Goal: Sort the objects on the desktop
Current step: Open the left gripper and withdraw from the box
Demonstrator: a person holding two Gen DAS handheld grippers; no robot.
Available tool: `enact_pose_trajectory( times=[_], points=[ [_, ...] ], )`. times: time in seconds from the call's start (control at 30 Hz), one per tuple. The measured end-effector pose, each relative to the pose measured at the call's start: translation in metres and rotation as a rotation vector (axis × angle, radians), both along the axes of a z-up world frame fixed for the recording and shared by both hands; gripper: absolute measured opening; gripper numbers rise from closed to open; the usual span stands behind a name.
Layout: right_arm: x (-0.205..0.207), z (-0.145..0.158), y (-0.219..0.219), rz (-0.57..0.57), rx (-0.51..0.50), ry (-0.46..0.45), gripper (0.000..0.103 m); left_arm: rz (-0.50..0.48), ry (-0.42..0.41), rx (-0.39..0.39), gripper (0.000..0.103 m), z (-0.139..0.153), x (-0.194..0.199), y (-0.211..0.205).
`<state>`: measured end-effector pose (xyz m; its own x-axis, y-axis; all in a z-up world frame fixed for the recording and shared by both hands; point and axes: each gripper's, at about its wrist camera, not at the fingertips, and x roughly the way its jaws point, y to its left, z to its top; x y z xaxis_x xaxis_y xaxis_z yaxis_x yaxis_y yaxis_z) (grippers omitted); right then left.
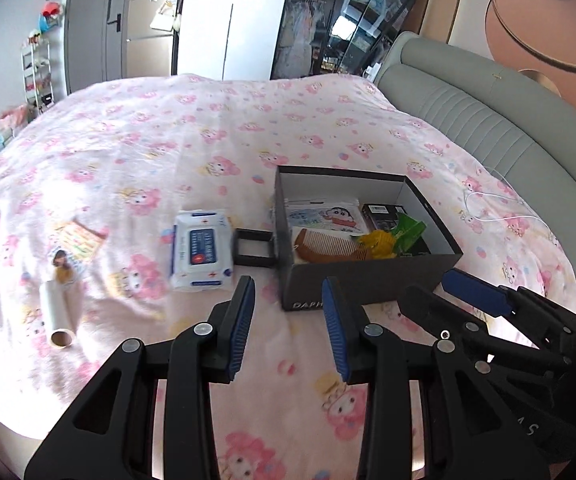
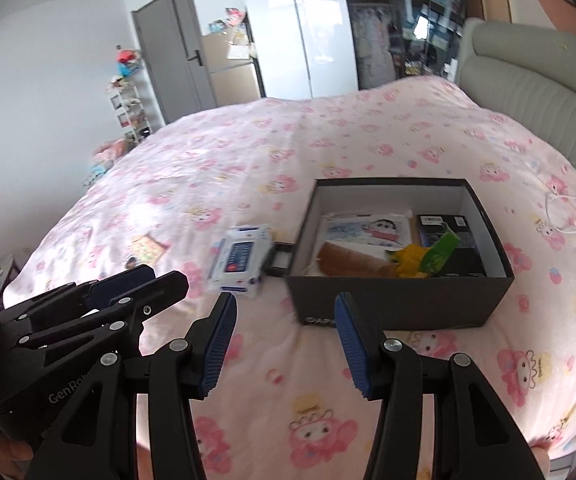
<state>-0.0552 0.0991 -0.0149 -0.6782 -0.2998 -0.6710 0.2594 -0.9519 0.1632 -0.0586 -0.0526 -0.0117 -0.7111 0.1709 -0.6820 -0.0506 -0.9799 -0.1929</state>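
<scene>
On the bed [image 1: 168,128], a box [image 1: 368,280] holding a comb [image 1: 328,246] sits right of a wipes pack [image 1: 202,250], with a paper roll [image 1: 58,316] far left.

Open black box [image 1: 368,280] of sundries, wipes pack [image 1: 202,250] flat just left

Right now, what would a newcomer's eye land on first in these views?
Probably the black box on the pink bedspread, open and holding a brown comb and a yellow toy. Just left of it lies a pack of wipes. Both tongs, left and right, hover open nearby.
</scene>
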Motion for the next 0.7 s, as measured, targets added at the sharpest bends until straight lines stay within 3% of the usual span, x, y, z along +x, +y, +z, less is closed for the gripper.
enact_pose_trajectory(
  times=[0.3,0.7],
  points=[
    [0.032,-0.008,-0.019,0.037,-0.027,0.006,0.048,0.039,-0.008,-0.024,0.035,-0.008,0.040,-0.018],
    [0.035,-0.024,-0.040,0.091,0.000,-0.034,0.048,0.060,-0.024,-0.013,0.035,-0.020,0.050,-0.035]
  ],
)
